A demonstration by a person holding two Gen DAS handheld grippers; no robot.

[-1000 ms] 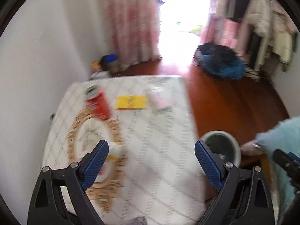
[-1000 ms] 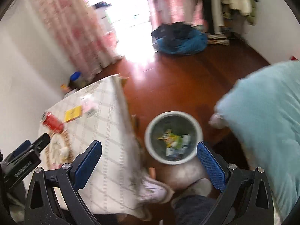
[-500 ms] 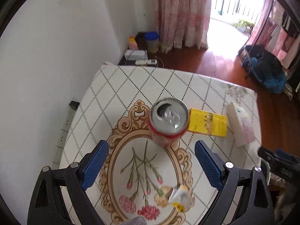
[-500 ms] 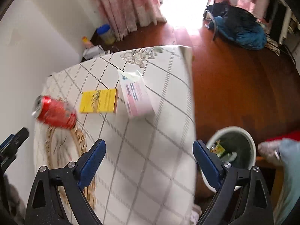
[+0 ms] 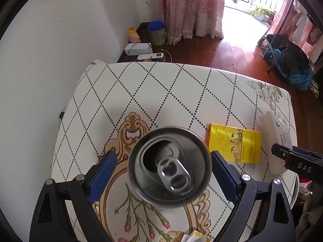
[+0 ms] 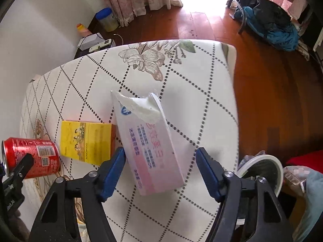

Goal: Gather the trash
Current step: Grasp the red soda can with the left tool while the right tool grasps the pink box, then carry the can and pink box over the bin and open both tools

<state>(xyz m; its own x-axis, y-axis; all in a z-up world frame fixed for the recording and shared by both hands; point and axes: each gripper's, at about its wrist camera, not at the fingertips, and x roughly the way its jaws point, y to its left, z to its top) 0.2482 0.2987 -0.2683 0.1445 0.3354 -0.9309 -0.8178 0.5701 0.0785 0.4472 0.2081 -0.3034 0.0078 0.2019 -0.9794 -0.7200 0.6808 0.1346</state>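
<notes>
Red soda can (image 5: 169, 166) stands upright on the table (image 5: 161, 92), dead centre between the left gripper (image 5: 161, 173) pads, jaws spread, probably not touching yet. Right gripper (image 6: 160, 167), also spread, straddles the tissue pack (image 6: 149, 147).

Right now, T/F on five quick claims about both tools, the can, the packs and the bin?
1. The soda can sits between the open pads of the left tool. True.
2. The can's opening is sealed. False: the tab is popped and the hole is open.
3. The right tool is clamped on the yellow box. False: it is open, straddling the near end of the tissue pack; the box lies to the left.
4. The tissue pack's top is torn open, with white tissue showing. True.
5. The bin stands on the table. False: it is on the floor, off the table's right edge.
</notes>
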